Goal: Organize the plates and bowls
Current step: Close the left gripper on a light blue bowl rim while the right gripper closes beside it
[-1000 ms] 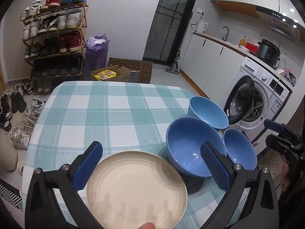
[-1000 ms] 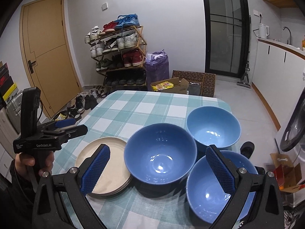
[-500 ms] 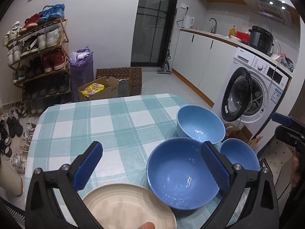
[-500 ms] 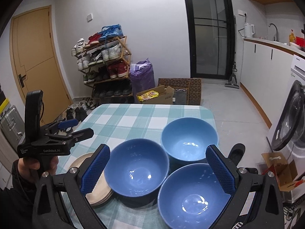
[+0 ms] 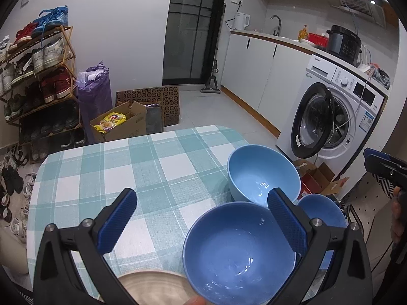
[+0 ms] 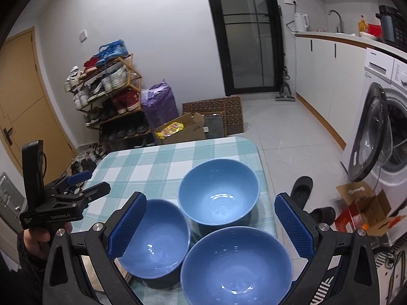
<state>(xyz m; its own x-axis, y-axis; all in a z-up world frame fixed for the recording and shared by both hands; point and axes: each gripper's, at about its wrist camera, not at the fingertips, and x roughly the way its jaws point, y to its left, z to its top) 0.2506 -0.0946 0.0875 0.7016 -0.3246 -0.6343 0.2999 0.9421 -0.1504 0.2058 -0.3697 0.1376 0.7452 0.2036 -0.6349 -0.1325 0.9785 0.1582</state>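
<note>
From the left wrist view, the left tool hangs above the near edge of the checked counter with its two blue-padded fingers spread wide and nothing between the pads. A mid-blue bowl sits low and right in the gap, its right rim passing behind the right finger, not touching either pad as far as the view shows. Just beyond it, to the far right, stands a light bowl, and a third bowl shows partly behind the right finger at the counter's right edge. A beige plate lies at the very near edge, left of the mid-blue bowl, and cut off by the frame. The right tool appears at the far right of the picture, held clear of the counter. From the right wrist view, the right tool also has its fingers spread wide and empty. The three bowls sit in a tight cluster beneath it: the light bowl is farthest and lies between the finger tips, the mid-blue bowl is near left with its rim behind the left finger, and the third bowl is nearest, low between the fingers. A sliver of the plate shows beside the mid-blue bowl's left side. The left tool hangs over the counter's left edge, gripped by a hand, its fingers apart.
</note>
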